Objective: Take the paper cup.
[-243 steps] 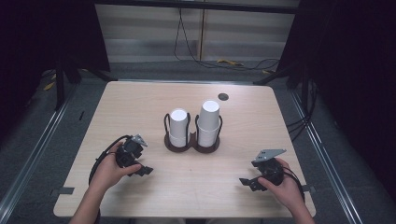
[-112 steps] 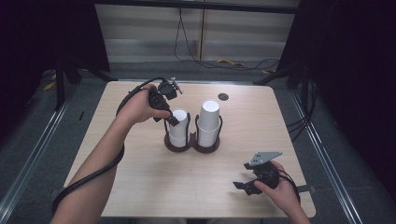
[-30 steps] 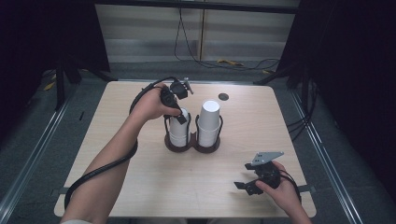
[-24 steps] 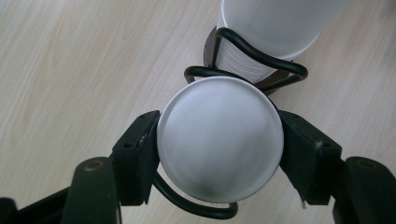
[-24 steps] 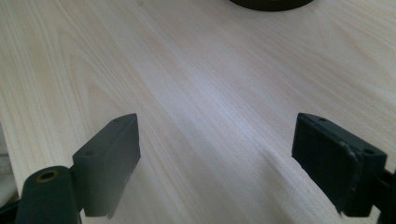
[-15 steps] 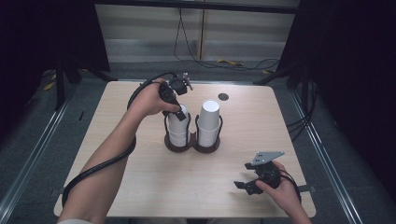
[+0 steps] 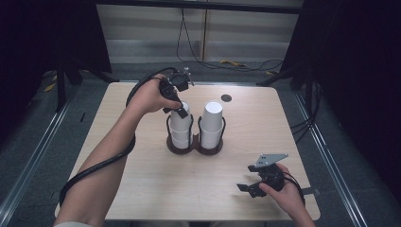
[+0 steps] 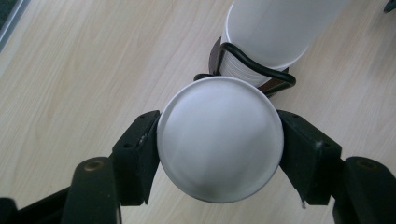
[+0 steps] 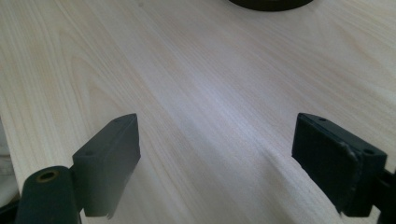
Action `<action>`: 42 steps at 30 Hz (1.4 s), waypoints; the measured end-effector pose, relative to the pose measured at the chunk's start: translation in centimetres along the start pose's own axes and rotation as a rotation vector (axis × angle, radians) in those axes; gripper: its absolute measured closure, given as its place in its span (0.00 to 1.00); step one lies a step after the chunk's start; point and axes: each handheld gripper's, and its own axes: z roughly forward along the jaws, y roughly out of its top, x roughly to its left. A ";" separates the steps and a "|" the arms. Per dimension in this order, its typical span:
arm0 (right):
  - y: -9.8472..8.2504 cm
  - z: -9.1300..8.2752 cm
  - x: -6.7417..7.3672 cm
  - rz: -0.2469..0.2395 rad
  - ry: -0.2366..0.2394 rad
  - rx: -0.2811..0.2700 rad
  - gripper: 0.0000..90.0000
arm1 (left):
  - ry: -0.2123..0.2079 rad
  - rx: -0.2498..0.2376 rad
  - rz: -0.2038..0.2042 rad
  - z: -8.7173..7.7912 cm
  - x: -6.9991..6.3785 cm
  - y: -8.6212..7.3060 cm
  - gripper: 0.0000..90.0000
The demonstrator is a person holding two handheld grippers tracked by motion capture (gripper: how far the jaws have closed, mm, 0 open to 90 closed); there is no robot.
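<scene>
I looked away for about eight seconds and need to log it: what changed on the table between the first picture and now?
The left gripper left the table's near-left area, reached forward over the left cup stack and closed its jaws on the top cup. The right gripper, jaws open, stayed near the table's front right; the right cup stack and holder stayed put.

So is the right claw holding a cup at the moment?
No, in the right gripper view the right claw stands wide open with bare table between its jaws.
</scene>
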 end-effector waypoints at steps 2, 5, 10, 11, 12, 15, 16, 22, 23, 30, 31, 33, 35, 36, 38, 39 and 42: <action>0.0 -0.1 0.0 -0.001 0.001 0.000 0.16 | -0.005 -0.002 0.000 -0.2 0.1 0.0 0.38; 0.0 -0.1 -0.1 0.002 0.002 -0.003 0.16 | -0.004 -0.005 -0.005 -0.5 0.1 0.1 0.38; 0.0 -0.1 -0.1 -0.001 0.000 -0.005 0.16 | 0.000 -0.004 0.001 -1.0 0.3 0.1 0.38; 0.0 -0.2 -0.1 -0.001 -0.001 -0.007 0.16 | 0.001 -0.010 -0.007 -1.1 0.2 0.1 0.38; 0.0 -0.2 -0.1 0.000 -0.001 -0.008 0.16 | -0.002 -0.015 -0.015 -1.2 0.2 0.1 0.38; 0.0 -0.2 -0.1 0.004 -0.001 -0.007 0.16 | -0.004 -0.014 -0.010 -1.7 0.2 0.2 0.38; 0.0 -0.2 -0.1 0.004 -0.002 -0.006 0.16 | -0.004 -0.014 -0.010 -1.7 0.2 0.2 0.38; 0.0 -0.2 -0.1 -0.003 -0.002 -0.006 0.16 | 0.006 -0.024 -0.004 -2.3 0.0 0.4 0.38; 0.0 -0.2 -0.1 -0.002 -0.003 -0.008 0.16 | 0.009 -0.032 -0.009 -2.5 0.0 0.4 0.38; 0.0 -0.3 -0.1 -0.002 -0.006 -0.007 0.16 | 0.016 -0.026 -0.020 -3.0 -0.1 0.2 0.38; 0.0 -0.3 -0.1 -0.002 -0.005 -0.007 0.16 | 0.013 -0.027 -0.016 -3.2 -0.1 0.1 0.38; 0.1 -0.3 0.0 -0.002 -0.001 -0.009 0.16 | 0.016 -0.027 -0.017 -3.3 -0.3 0.1 0.38; 0.1 -0.2 0.0 -0.003 -0.003 -0.006 0.16 | 0.012 -0.036 -0.014 -3.6 -0.5 0.1 0.38; 0.1 -0.2 0.0 -0.002 -0.002 -0.005 0.16 | 0.014 -0.037 -0.011 -3.9 -0.6 0.1 0.38; 0.1 -0.1 0.1 -0.004 -0.003 -0.003 0.16 | 0.018 -0.041 -0.015 -4.3 -0.6 0.1 0.38; 0.1 -0.1 0.1 -0.004 0.001 -0.005 0.16 | 0.018 -0.042 -0.018 -4.5 -0.6 0.1 0.38; 0.2 -0.1 0.1 -0.005 0.001 -0.008 0.16 | 0.018 -0.044 -0.012 -5.0 -1.0 0.0 0.38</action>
